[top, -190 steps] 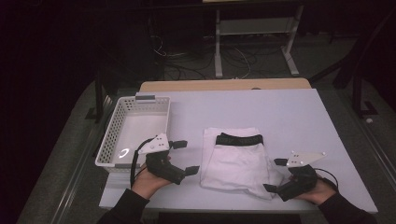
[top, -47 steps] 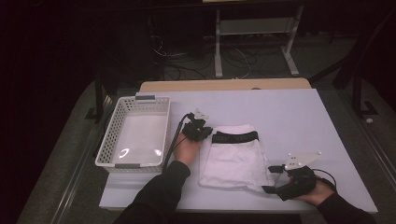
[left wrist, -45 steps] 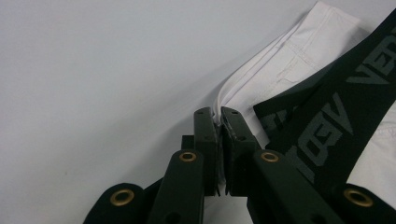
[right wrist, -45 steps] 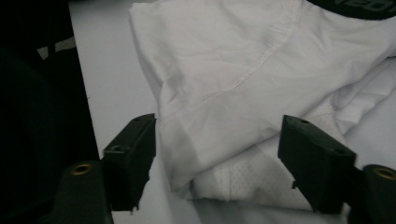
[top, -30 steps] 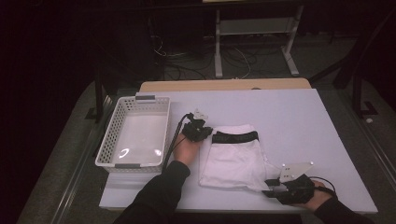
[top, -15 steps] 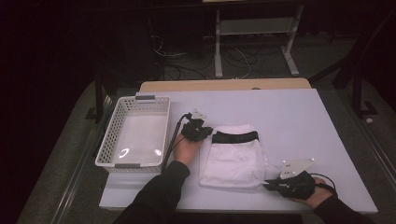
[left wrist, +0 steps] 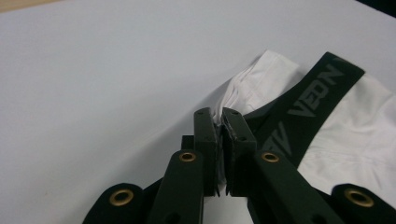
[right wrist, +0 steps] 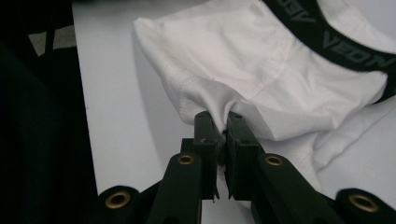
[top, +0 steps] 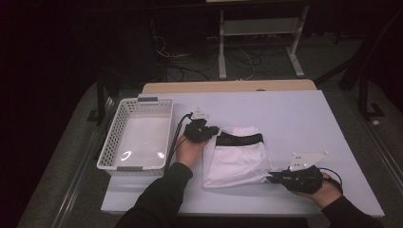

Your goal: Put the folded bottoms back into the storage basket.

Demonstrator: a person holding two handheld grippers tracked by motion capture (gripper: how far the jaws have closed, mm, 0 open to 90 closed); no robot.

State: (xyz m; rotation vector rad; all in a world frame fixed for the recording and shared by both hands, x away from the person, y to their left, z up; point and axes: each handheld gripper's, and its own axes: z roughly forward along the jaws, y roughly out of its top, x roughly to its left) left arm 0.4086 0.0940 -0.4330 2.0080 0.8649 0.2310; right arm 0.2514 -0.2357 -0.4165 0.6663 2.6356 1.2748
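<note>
- I stood at the white table (top: 304, 118) with a gripper in each hand, and between them lay a pair of white underpants (top: 237, 159) with a black waistband (top: 240, 139), flat on the tabletop near its front half.
- My left gripper (top: 208, 131) sat at the far left corner of the garment, right at the end of the waistband. In the left gripper view its jaws were pressed together on a pinch of white cloth (left wrist: 220, 116) — a fold of the fabric was bunched between the pads, just beside the point where the black band (left wrist: 308, 100) with its grey lettering ran off to the right.
- My right gripper (top: 275, 176) was at the near right corner, at the hem end of the underpants. Its jaws had just been closing, and in the right gripper view they were clamped on the edge of the white cloth (right wrist: 223, 116); the fabric was drawn up into a small peak at the pads, with creases running away from it toward the waistband (right wrist: 355, 51).
- So both grippers held the same garment, at opposite corners — left at the waistband end, right at the hem end.
- A white plastic basket (top: 110, 145) with perforated walls stood on the table to the left of my left hand (top: 189, 151), well apart from the underpants. Its cable (top: 175, 140) trailed along the basket's right wall.
</note>
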